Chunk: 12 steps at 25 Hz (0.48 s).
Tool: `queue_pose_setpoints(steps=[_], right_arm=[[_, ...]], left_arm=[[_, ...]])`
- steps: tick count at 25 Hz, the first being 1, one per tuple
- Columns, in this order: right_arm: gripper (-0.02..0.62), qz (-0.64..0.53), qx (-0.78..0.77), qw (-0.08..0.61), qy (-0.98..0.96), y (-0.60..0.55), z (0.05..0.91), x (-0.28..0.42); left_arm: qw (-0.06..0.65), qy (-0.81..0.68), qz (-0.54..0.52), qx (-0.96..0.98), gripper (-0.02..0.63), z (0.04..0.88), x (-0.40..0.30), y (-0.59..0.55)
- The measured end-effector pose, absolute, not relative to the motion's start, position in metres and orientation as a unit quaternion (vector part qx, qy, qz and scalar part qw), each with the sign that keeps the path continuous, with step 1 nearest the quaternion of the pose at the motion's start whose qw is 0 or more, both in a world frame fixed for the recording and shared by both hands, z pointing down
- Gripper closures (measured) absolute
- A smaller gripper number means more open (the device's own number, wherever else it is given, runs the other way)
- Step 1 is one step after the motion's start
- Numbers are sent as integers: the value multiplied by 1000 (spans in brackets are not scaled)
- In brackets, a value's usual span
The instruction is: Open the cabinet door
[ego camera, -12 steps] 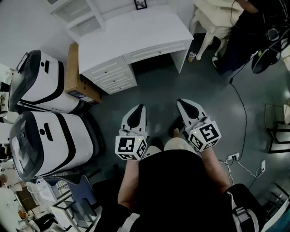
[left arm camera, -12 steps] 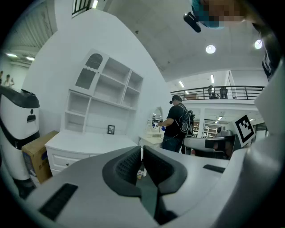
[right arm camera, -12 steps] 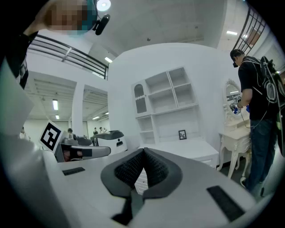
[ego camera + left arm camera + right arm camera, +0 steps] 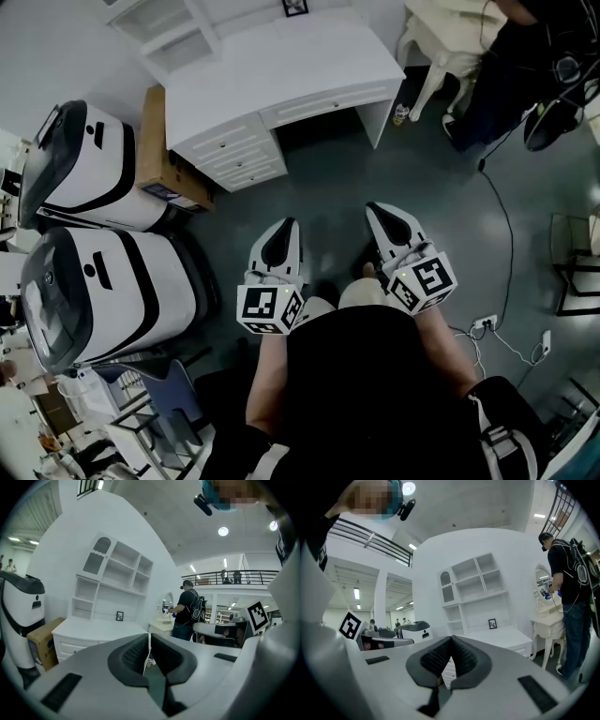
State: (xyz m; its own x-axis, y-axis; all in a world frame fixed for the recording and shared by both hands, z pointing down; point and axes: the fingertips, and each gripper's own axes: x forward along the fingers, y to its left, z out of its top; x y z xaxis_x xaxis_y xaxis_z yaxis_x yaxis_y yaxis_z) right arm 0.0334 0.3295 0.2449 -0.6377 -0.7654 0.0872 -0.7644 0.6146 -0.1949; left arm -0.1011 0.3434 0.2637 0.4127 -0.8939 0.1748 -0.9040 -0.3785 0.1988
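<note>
Left gripper [image 4: 149, 641] and right gripper [image 4: 451, 641] are both clenched on nothing, held at the waist just as a moment ago, so I'd say the opening hasn't begun. The arched door [image 4: 93, 558] sits well ahead, high on the hutch [image 4: 115, 581]. Only the gripper views show it; the head view looks down on the desk [image 4: 281, 84]

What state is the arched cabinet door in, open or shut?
Shut: the arched cabinet door sits flush within the hutch frame.

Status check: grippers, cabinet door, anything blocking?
Left gripper shut, empty; right gripper shut, empty. Cabinet door closed, far ahead in the desk hutch. Only floor between.
</note>
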Motion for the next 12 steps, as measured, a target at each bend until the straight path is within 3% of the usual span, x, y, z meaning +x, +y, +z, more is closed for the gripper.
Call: queue_pose_setpoints(steps=[12], right_arm=[[578, -145, -455, -21, 879, 313, 278, 33]], left_arm=[[171, -532, 23, 829, 572, 293, -103, 329]])
